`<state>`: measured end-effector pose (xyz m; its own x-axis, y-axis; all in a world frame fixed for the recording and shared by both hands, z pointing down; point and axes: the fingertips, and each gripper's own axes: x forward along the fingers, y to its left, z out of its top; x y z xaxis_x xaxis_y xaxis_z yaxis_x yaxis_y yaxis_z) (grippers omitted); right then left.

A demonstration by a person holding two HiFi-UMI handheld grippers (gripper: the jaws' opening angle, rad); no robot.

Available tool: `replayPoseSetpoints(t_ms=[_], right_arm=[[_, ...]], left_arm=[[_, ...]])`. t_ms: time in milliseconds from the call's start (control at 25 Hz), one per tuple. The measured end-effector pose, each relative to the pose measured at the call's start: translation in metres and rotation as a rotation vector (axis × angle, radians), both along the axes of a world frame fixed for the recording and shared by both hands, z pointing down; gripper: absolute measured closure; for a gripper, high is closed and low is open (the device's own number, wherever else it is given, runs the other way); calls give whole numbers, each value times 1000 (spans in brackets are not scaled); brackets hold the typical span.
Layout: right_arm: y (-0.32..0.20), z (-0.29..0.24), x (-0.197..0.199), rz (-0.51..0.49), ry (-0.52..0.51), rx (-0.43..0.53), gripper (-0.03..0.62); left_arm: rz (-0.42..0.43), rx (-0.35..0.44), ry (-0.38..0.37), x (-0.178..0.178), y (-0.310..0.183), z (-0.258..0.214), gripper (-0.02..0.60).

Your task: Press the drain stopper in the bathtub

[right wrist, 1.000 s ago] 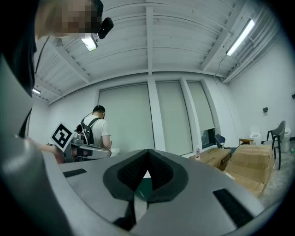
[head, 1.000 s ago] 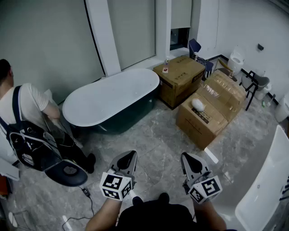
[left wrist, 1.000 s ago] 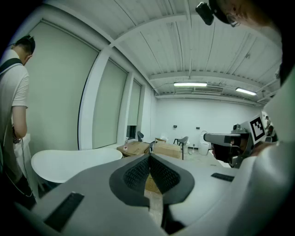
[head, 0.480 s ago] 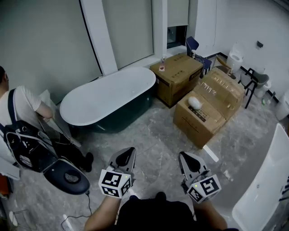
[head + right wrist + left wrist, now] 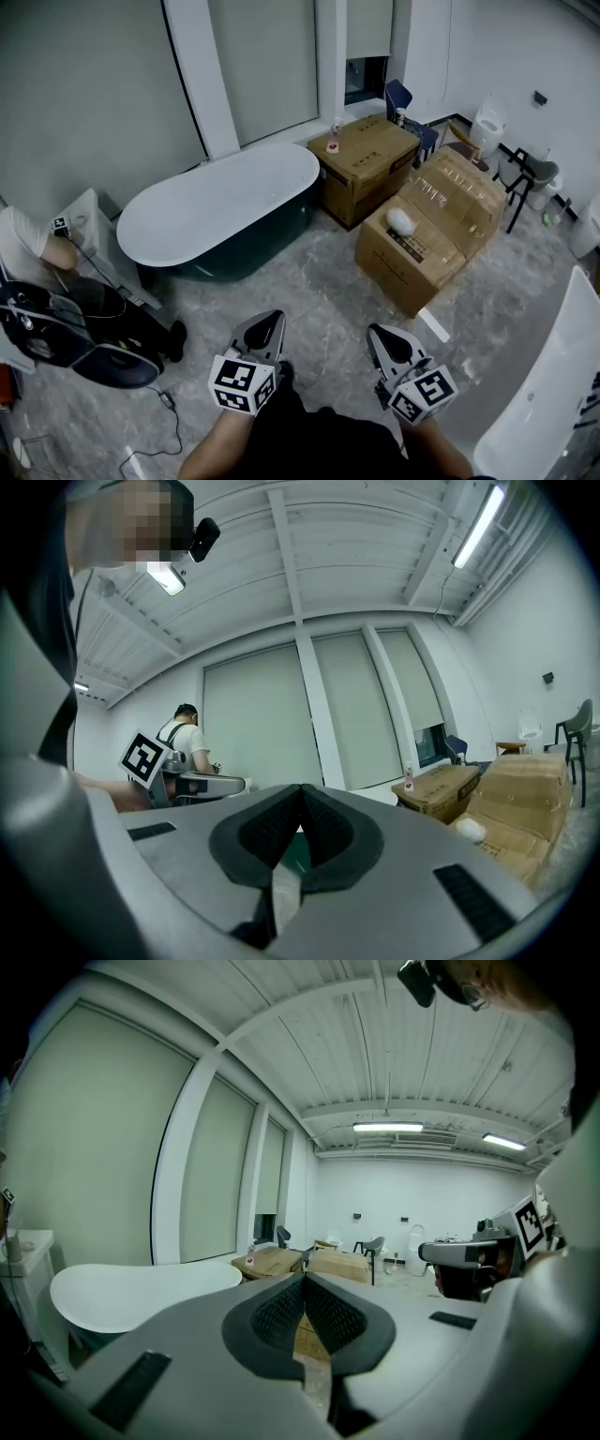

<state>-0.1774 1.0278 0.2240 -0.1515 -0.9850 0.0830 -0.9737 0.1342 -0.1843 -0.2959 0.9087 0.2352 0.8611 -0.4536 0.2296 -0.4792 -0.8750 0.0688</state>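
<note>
Showing in head view: bathtub (image 5: 220,202), white inside, dark outside, stopper not discernible; left gripper (image 5: 270,323) and right gripper (image 5: 378,336) well short of bathtub; boxes (image 5: 370,164) right of it. Left gripper view: jaws together, empty, bathtub ahead-left. Right gripper view: jaws together, empty.

The oval freestanding bathtub (image 5: 220,204), white on top and dark green on its outer wall, stands upright on the grey marbled floor at far left, lengthwise along the window wall. Its drain stopper cannot be made out.
</note>
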Motion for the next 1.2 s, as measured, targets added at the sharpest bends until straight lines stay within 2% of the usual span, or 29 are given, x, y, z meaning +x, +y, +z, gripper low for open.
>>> replayPoseSetpoints(t_ms=[280,440,640,880,1080,1200], right_arm=[[-86,12,15,-14,-12,-34,580],[-165,16,20,-36,-21,-59,580],[-258,1,25,-64,-32,-33,580],[-345,8,55,-12,-49,-61,580],[-384,21,69,10,-24,-89,580],[-403,31,79,20,-71,-106,580]], left_arm=[[-2,-36,10,16,-75,19,568],[2,-59,14,30,-145,29,568],[28,-65,1,49,-224,31,568],[63,-83,-6,72,-304,43,568],[90,-98,-34,88,-354,56,568],[93,-114,-41,101,-381,59,568]])
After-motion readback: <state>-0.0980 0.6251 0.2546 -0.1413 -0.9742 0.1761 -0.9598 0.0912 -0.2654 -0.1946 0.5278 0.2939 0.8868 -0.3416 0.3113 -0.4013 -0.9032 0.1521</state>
